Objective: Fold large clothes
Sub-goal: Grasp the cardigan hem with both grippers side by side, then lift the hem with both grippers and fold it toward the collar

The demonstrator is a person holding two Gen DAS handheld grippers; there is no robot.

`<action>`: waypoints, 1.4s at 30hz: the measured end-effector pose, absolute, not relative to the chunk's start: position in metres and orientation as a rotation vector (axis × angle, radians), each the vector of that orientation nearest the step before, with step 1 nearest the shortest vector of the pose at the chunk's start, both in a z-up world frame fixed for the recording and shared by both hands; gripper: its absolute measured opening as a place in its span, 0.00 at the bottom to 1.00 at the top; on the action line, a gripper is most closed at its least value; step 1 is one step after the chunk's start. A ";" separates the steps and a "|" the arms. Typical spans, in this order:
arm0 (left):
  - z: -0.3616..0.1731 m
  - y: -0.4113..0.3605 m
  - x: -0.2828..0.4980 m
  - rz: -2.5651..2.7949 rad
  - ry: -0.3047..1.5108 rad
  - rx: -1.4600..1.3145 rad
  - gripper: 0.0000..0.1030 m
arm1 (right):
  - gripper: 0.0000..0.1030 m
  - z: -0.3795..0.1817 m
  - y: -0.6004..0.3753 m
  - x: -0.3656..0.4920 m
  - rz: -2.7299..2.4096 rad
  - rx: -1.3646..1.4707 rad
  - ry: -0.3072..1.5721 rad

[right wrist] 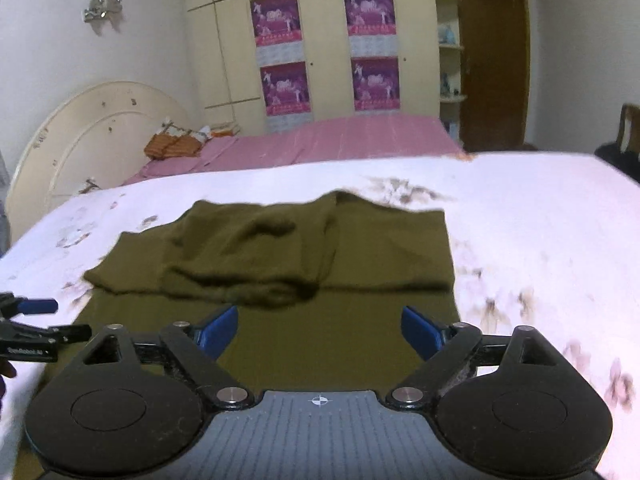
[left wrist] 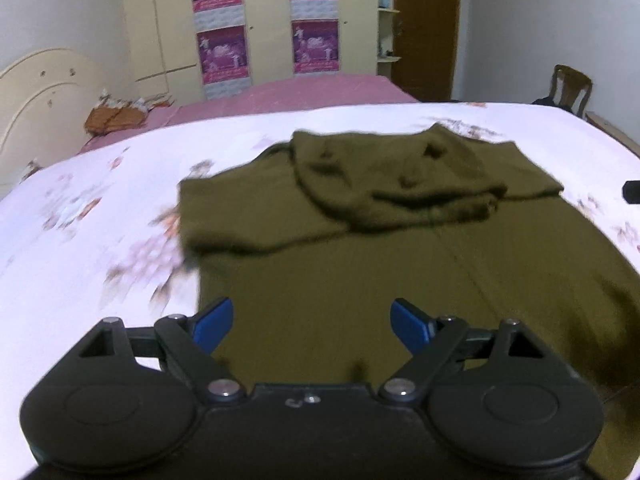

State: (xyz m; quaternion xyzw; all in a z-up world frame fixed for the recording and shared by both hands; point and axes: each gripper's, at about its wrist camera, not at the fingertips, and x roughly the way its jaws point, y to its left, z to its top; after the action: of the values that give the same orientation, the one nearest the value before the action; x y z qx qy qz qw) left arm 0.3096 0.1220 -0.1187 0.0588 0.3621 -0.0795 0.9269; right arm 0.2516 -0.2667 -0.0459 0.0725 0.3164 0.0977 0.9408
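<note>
While both my left tongs (left wrist: pixel 312 326) and right tongs (right wrist: pixel 319 333) gape wide and empty, the olive garment (left wrist: pixel 360 248) lies partly folded on the floral bed sheet (left wrist: pixel 100 220) beneath them.

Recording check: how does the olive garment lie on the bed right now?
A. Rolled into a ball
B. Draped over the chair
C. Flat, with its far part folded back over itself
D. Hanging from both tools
C: the olive garment lies on the floral sheet with a doubled, rumpled layer across its far part, and neither open tool holds it.
</note>
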 end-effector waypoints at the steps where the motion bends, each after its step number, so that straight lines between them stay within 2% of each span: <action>1: -0.121 0.126 0.302 -0.153 0.750 0.116 0.82 | 0.71 -0.046 -0.272 0.245 0.202 0.161 0.656; 10: -0.137 0.149 0.227 -0.062 0.815 0.019 0.75 | 0.71 -0.048 -0.319 0.172 0.227 0.213 0.679; 12: -0.141 0.155 0.216 -0.049 0.844 -0.029 0.68 | 0.70 -0.056 -0.333 0.157 0.218 0.242 0.701; 13: -0.143 0.161 0.211 -0.045 0.854 -0.063 0.66 | 0.63 -0.061 -0.341 0.151 0.211 0.260 0.717; 14: -0.145 0.166 0.205 -0.043 0.863 -0.099 0.64 | 0.51 -0.066 -0.349 0.147 0.211 0.284 0.738; 15: -0.147 0.171 0.200 -0.043 0.870 -0.129 0.62 | 0.48 -0.071 -0.357 0.144 0.207 0.317 0.757; 22: -0.159 0.198 0.179 -0.113 0.905 -0.340 0.60 | 0.48 -0.113 -0.398 0.141 0.209 0.488 0.884; 25: -0.160 0.203 0.185 -0.166 0.922 -0.384 0.53 | 0.48 -0.135 -0.407 0.146 0.227 0.534 0.940; 31: -0.165 0.195 0.202 -0.238 0.938 -0.414 0.52 | 0.48 -0.147 -0.409 0.163 0.292 0.663 0.919; 32: -0.165 0.194 0.204 -0.244 0.938 -0.425 0.45 | 0.48 -0.148 -0.406 0.166 0.313 0.663 0.915; 33: -0.166 0.193 0.206 -0.247 0.942 -0.427 0.20 | 0.48 -0.147 -0.404 0.168 0.335 0.658 0.917; 34: -0.169 0.193 0.208 -0.255 0.960 -0.443 0.06 | 0.44 -0.147 -0.402 0.169 0.357 0.662 0.923; 35: -0.173 0.194 0.209 -0.262 0.971 -0.475 0.07 | 0.26 -0.150 -0.402 0.170 0.392 0.681 0.940; 36: -0.175 0.194 0.207 -0.262 0.958 -0.489 0.07 | 0.19 -0.154 -0.401 0.170 0.411 0.697 0.960; 39: -0.179 0.198 0.199 -0.235 0.922 -0.556 0.07 | 0.16 -0.161 -0.407 0.165 0.431 0.740 0.952; 41: -0.180 0.199 0.193 -0.218 0.897 -0.583 0.07 | 0.08 -0.161 -0.413 0.164 0.439 0.780 0.934; 42: -0.178 0.200 0.192 -0.209 0.882 -0.595 0.07 | 0.08 -0.157 -0.416 0.163 0.443 0.773 0.911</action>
State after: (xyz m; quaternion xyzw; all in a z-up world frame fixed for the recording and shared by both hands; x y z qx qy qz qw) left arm 0.1919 0.1999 -0.1778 -0.2830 0.4199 -0.0994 0.8566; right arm 0.1626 -0.4162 -0.1573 0.3611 0.4255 0.2066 0.8037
